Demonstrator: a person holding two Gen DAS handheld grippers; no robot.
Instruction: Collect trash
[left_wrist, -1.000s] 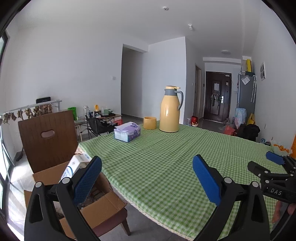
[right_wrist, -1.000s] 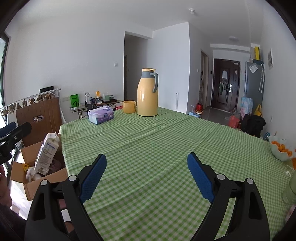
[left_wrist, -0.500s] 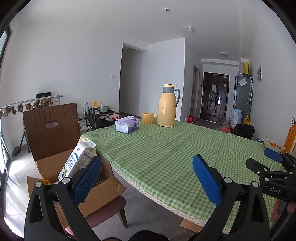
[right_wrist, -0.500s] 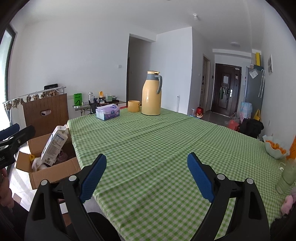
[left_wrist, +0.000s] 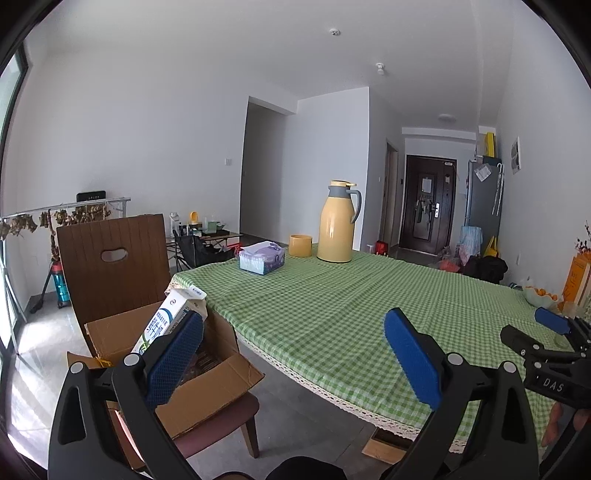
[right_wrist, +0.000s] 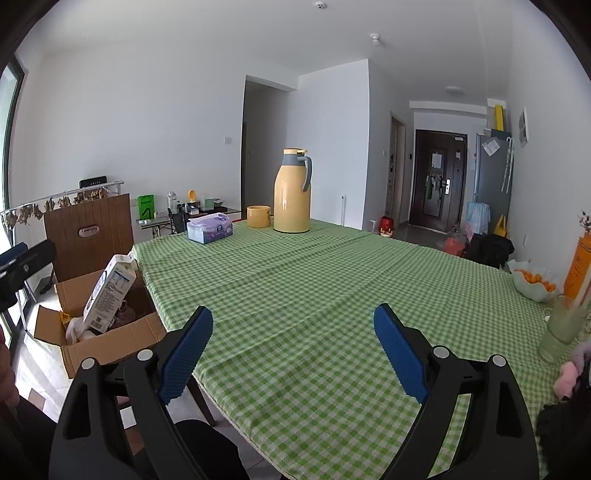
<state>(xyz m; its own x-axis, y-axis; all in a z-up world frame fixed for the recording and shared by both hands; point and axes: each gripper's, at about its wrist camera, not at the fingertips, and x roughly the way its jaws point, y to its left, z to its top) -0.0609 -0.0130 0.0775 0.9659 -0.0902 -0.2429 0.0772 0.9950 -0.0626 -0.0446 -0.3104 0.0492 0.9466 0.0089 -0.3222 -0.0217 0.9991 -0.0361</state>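
Nearest, the left claw (left_wrist: 293, 354) stands spread wide with nothing between its blue pads, hanging off the worktop's near corner above bare floor. The right claw (right_wrist: 293, 354) is likewise spread and empty, over the green checked cloth of the worktop (right_wrist: 332, 280).

Just left of the worktop's edge, a wooden chair (left_wrist: 110, 258) carries an open cardboard box (left_wrist: 218, 380). A milk carton (right_wrist: 109, 291) leans tilted inside it, beside some crumpled trash that is too small to name.

The near and middle cloth lies bare. At the far end stand a tissue box (left_wrist: 261, 257), a yellow cup (left_wrist: 300, 245) and a tall yellow thermos jug (left_wrist: 337, 221), the cup just beside the jug.

Beyond, white walls, an open doorway, and a dark door (left_wrist: 428, 208) close the hallway.

Only the right wrist view shows the bowl of oranges (right_wrist: 532, 284) clearly and a glass jar (right_wrist: 559, 328) on the worktop's right edge. The left wrist view alone shows the floor gap between chair and worktop.
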